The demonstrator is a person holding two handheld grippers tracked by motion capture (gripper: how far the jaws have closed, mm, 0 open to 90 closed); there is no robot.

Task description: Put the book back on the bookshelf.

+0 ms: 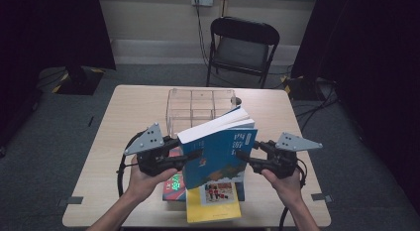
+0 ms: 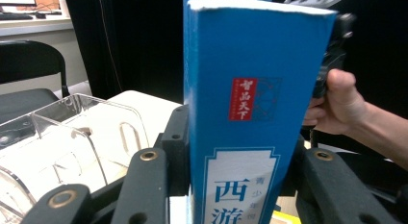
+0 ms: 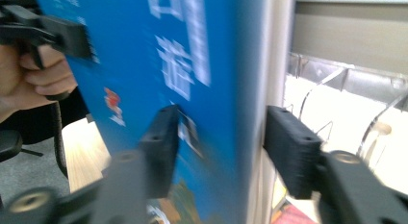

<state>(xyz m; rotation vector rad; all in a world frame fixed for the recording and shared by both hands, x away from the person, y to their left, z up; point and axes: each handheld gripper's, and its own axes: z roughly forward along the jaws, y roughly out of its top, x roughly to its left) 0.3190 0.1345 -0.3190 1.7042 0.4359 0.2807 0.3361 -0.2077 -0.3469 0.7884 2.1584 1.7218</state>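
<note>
your left gripper (image 1: 190,156) clamps the blue book (image 1: 220,149); right gripper (image 1: 242,156) released around it, so it may swing

— From where does the high view look?

— From above my edge of the table (image 1: 124,99), forward and down, far enough to take in all four corners and the chair (image 1: 242,45) beyond.

— And your two gripper cameras?

— Each rides low behind its own jaws, very close. They face each other across the blue book (image 1: 218,149), which all three views share. Both also catch the clear organizer (image 2: 72,132) toward the far edge.
</note>
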